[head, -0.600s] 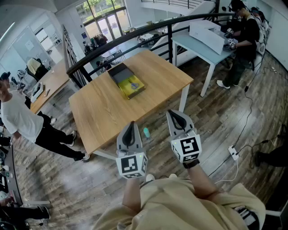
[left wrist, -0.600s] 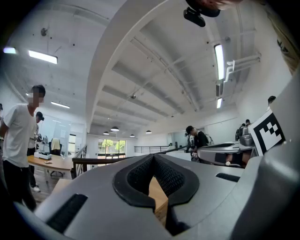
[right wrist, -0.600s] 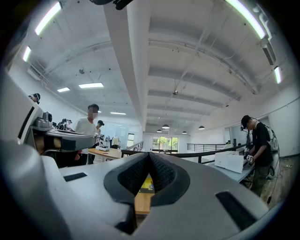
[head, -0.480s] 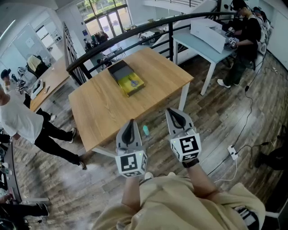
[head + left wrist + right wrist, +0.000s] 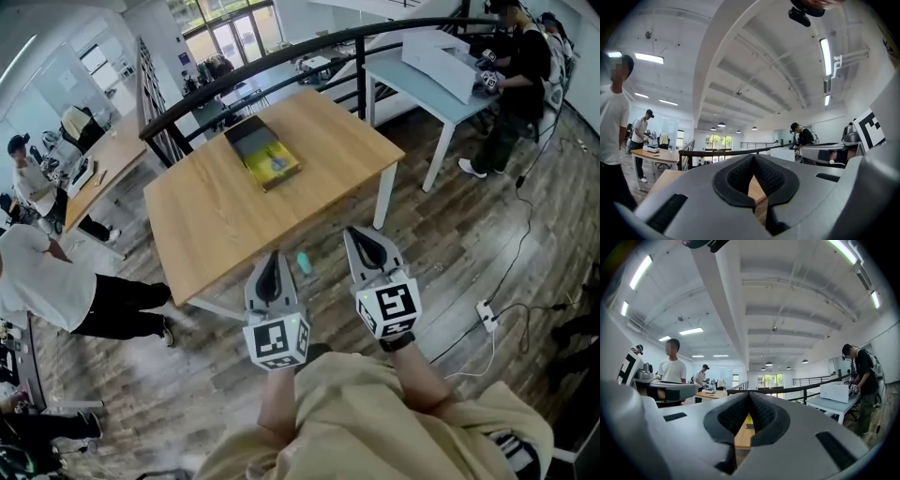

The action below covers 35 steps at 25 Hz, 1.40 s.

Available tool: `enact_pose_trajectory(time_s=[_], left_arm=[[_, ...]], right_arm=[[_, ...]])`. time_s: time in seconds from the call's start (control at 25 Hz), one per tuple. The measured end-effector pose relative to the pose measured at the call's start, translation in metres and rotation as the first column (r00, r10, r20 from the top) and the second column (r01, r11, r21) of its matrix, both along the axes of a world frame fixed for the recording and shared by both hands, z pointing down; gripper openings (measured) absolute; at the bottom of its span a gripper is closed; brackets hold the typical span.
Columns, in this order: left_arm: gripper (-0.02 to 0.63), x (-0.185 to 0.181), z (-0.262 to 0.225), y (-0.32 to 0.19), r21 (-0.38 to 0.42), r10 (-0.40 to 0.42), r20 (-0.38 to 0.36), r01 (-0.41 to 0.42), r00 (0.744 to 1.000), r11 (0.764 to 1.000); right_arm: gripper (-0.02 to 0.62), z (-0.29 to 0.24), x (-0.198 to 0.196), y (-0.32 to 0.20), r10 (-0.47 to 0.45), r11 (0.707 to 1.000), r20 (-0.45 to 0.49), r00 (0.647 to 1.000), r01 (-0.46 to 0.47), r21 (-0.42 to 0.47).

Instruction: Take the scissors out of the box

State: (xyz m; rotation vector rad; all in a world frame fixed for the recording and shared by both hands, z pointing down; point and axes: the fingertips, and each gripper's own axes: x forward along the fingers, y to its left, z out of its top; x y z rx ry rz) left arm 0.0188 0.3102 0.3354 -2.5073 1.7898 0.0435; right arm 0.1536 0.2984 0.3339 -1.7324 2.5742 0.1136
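Grey left hand-held gripper and right hand-held gripper both pressed together, empty, short of light wooden bench. Shallow yellow-lined box could be shoved if met with jaws unspread.

Readable text: none | box on table: yellow printed top, print too small to read | left gripper and right gripper: black-and-white square marker patterns, no letters or numbers
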Motion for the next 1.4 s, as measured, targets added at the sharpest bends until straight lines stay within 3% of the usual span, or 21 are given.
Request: enact_pose_trajectory(time_s=[0.24, 0.52, 0.8, 1.4], left_arm=[[0.011, -0.001, 0.016, -0.003, -0.031, -0.011, -0.006, 0.011, 1.000, 0.999], [0.011, -0.005, 0.016, -0.042, -0.022, 0.016, -0.011, -0.016, 1.000, 1.000], [0.011, -0.025, 0.013, -0.116, -0.030, 0.025, -0.015, -0.025, 1.000, 0.999], [0.011, -0.088, 0.015, -0.284, -0.050, 0.058, -0.082, -0.062, 0.995, 0.997]], right_arm=[[0.014, 0.016, -0.006, -0.003, -0.030, 0.999, 0.001, 1.000, 0.030, -0.030], [0.014, 0.017, -0.021, -0.035, -0.040, 0.999, 0.003, 0.999, 0.040, -0.030], [0.014, 0.017, -0.044, -0.110, -0.037, 0.998, 0.006, 0.999, 0.037, -0.048], [0.014, 0.013, -0.121, -0.279, -0.070, 0.996, -0.075, 0.995, 0.065, -0.068]])
